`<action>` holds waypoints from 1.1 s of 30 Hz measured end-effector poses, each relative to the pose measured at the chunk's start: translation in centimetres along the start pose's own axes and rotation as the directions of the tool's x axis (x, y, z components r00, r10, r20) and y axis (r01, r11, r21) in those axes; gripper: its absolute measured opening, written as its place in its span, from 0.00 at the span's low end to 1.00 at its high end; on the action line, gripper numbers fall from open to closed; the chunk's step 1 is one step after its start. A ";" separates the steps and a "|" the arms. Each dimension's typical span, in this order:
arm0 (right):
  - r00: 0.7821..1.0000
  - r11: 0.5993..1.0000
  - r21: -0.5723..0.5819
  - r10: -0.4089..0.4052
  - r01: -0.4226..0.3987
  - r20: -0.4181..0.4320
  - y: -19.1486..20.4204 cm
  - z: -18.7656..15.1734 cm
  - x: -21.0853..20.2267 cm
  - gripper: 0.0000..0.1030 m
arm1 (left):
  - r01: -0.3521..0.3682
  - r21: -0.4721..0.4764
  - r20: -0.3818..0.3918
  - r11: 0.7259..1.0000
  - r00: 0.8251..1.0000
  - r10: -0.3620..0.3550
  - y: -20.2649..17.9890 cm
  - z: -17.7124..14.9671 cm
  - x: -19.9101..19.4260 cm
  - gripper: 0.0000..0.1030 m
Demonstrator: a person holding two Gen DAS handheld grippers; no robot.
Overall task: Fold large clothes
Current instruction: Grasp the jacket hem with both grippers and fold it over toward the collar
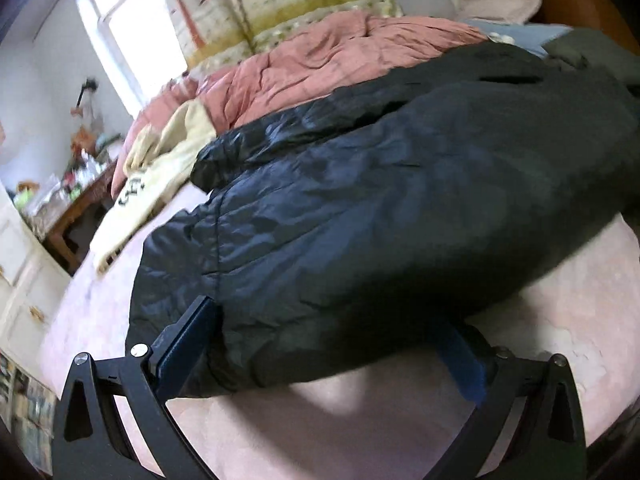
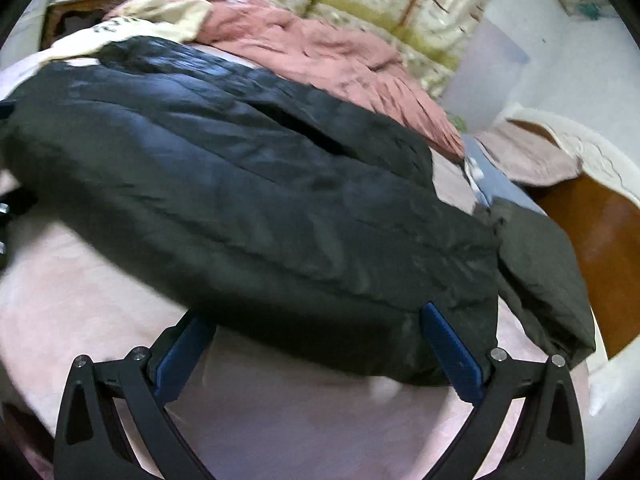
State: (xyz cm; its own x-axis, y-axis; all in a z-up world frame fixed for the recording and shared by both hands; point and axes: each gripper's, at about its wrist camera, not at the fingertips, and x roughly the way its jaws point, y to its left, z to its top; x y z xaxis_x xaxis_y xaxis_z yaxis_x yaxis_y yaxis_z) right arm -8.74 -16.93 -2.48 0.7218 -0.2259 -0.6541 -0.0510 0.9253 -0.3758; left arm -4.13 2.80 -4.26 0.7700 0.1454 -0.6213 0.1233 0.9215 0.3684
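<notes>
Black puffer jacket (image 1: 360, 200) lies across the pink bed (image 1: 320, 432), near side of the rumpled pink quilt (image 1: 320, 60). Left tongs (image 1: 320, 344) & right tongs (image 2: 316, 344) both spread wide, straddling its near edge, prob. touching fabric. Step: taking hold for a fold; next, close both, lift edge over

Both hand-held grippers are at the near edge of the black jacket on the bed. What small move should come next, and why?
Probably close both on the hem. The left hand-held gripper and right hand-held gripper are wide open, with the black jacket edge bulging between their fingers, lying unfolded on the pink sheet.
</notes>
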 end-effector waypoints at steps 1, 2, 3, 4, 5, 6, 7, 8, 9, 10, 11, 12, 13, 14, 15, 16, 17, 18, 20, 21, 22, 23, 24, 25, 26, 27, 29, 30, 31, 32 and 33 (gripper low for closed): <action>1.000 1.000 0.026 0.000 0.000 -0.001 -0.8 0.1 0.4 1.00 | -0.013 -0.008 0.001 1.000 1.000 0.013 0.3 0.1 0.1 1.00; 1.000 0.999 0.039 -0.022 0.022 -0.003 -1.5 0.3 0.8 1.00 | -0.032 -0.016 0.006 0.999 0.999 0.032 0.8 0.1 0.2 1.00; 0.999 0.998 0.045 -0.051 0.051 -0.005 -1.9 0.4 1.2 1.00 | -0.047 -0.026 0.009 0.999 0.999 0.047 1.2 0.1 0.4 0.97; 0.998 0.996 0.053 -0.067 0.068 -0.009 -2.4 0.5 1.4 1.00 | -0.061 -0.043 0.009 0.997 0.998 0.061 1.8 0.1 0.5 0.79; 0.998 0.995 0.075 -0.061 0.062 -0.017 -3.1 0.5 1.7 1.00 | -0.064 -0.057 -0.001 0.996 0.998 0.064 2.4 0.1 0.7 0.70; 0.999 0.994 0.106 -0.023 0.026 -0.025 -3.7 0.5 1.9 0.97 | -0.055 -0.068 -0.005 0.996 0.998 0.055 2.8 0.1 0.7 0.70; 1.000 0.991 0.132 0.012 -0.008 -0.029 -4.2 0.4 1.9 0.85 | -0.046 -0.076 -0.001 0.996 0.999 0.046 3.3 0.1 0.8 0.69; 0.999 0.989 0.142 0.034 -0.029 -0.031 -4.4 0.2 2.0 0.75 | -0.049 -0.076 0.004 0.996 0.999 0.050 3.4 0.0 0.8 0.58; 0.998 0.989 0.144 0.049 -0.045 -0.031 -4.4 0.1 2.0 0.70 | -0.053 -0.071 0.007 0.996 0.999 0.054 3.4 -0.1 0.8 0.47; 0.998 0.988 0.146 0.061 -0.057 -0.028 -4.4 -0.1 1.9 0.63 | -0.048 -0.066 0.002 0.997 0.999 0.048 3.4 -0.1 0.8 0.33; 0.997 0.986 0.149 0.074 -0.070 -0.024 -4.4 -0.2 1.7 0.52 | -0.028 -0.067 -0.004 0.997 1.000 0.028 3.4 -0.1 0.7 0.28; 0.997 0.986 0.148 0.079 -0.075 -0.023 -4.4 -0.4 1.5 0.45 | -0.014 -0.069 -0.024 0.998 1.000 0.012 3.5 0.0 0.5 0.26; 0.997 0.989 0.130 0.070 -0.067 -0.019 -4.2 -0.5 1.0 0.35 | -0.005 -0.080 -0.033 0.997 0.999 0.003 3.6 0.0 0.1 0.24; 0.998 0.992 0.111 0.061 -0.059 -0.013 -4.0 -0.6 0.4 0.32 | 0.002 -0.091 -0.026 0.996 1.000 -0.005 3.9 0.2 -0.5 0.22; 0.999 0.994 0.096 0.054 -0.053 -0.010 -3.8 -0.8 0.0 0.28 | 0.014 -0.096 -0.009 0.995 1.000 -0.015 4.2 0.2 -1.6 0.22; 0.999 0.995 0.082 0.048 -0.047 -0.004 -3.6 -1.0 -1.0 0.24 | 0.016 -0.089 0.010 0.996 1.000 -0.015 4.4 0.2 -2.7 0.22; 0.999 0.995 0.083 0.053 -0.052 -0.001 -3.7 -1.2 -1.7 0.24 | 0.012 -0.082 0.029 0.997 1.000 -0.010 4.6 0.2 -3.7 0.21; 0.998 0.994 0.089 0.064 -0.064 0.004 -3.8 -1.4 -2.5 0.24 | 0.011 -0.082 0.050 0.997 0.999 -0.007 5.0 0.1 -4.8 0.21; 0.995 0.988 0.119 0.100 -0.101 0.020 -4.1 -2.0 -4.7 0.23 | 0.030 -0.106 0.070 0.994 0.997 -0.022 6.0 -0.3 -6.7 0.21; 0.994 0.984 0.138 0.106 -0.109 0.027 -4.2 -2.3 -5.9 0.23 | 0.043 -0.118 0.071 0.992 0.997 -0.035 6.5 -0.7 -7.5 0.21; 0.993 0.980 0.159 0.111 -0.118 0.048 -4.3 -2.6 -7.5 0.23 | 0.044 -0.127 0.071 0.991 0.997 -0.035 7.0 -1.1 -8.5 0.21; 0.990 0.977 0.170 0.117 -0.128 0.073 -4.3 -2.9 -9.2 0.23 | 0.042 -0.131 0.072 0.990 0.997 -0.032 7.3 -1.4 -9.1 0.21; 0.989 0.976 0.174 0.118 -0.131 0.085 -4.3 -3.0 -10.2 0.23 | 0.043 -0.135 0.073 0.990 0.997 -0.034 7.6 -1.8 -9.8 0.21; 0.988 0.975 0.178 0.118 -0.135 0.102 -4.2 -3.2 -11.6 0.23 | 0.047 -0.137 0.073 0.989 0.997 -0.038 7.9 -1.9 -10.4 0.21; 0.986 0.973 0.184 0.117 -0.138 0.120 -4.2 -3.4 -12.7 0.23 | 0.055 -0.143 0.069 0.988 0.997 -0.045 8.3 -2.0 -10.9 0.21; 0.985 0.972 0.190 0.117 -0.141 0.128 -4.3 -3.3 -13.2 0.23 | 0.064 -0.151 0.066 0.986 0.996 -0.055 8.7 -1.8 -11.3 0.22; 0.984 0.968 0.204 0.119 -0.145 0.135 -4.8 -2.8 -14.0 0.23 | 0.077 -0.161 0.063 0.984 0.996 -0.068 9.3 -0.9 -11.5 0.22; 0.985 0.968 0.208 0.116 -0.141 0.132 -5.1 -2.2 -14.0 0.23 | 0.078 -0.167 0.064 0.983 0.996 -0.068 9.6 -0.2 -11.5 0.23; 0.985 0.968 0.210 0.110 -0.136 0.134 -5.5 -1.4 -13.8 0.24 | 0.076 -0.177 0.067 0.981 0.996 -0.065 9.8 0.6 -11.3 0.27; 0.986 0.969 0.209 0.101 -0.128 0.136 -5.9 -0.6 -13.5 0.26 | 0.073 -0.187 0.067 0.980 0.996 -0.061 10.1 1.5 -11.0 0.29; 0.987 0.971 0.210 0.087 -0.114 0.136 -6.2 0.1 -13.2 0.28 | 0.077 -0.193 0.069 0.978 0.996 -0.065 10.3 2.3 -10.7 0.29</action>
State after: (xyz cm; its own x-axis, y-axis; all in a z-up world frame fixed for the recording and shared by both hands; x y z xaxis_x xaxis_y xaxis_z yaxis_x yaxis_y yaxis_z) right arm -17.90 -19.68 8.53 0.8019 -0.1012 -0.5888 0.0130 0.9883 -0.1522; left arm -9.71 9.89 7.77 0.8016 0.0605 -0.5948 0.0591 0.9820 0.1795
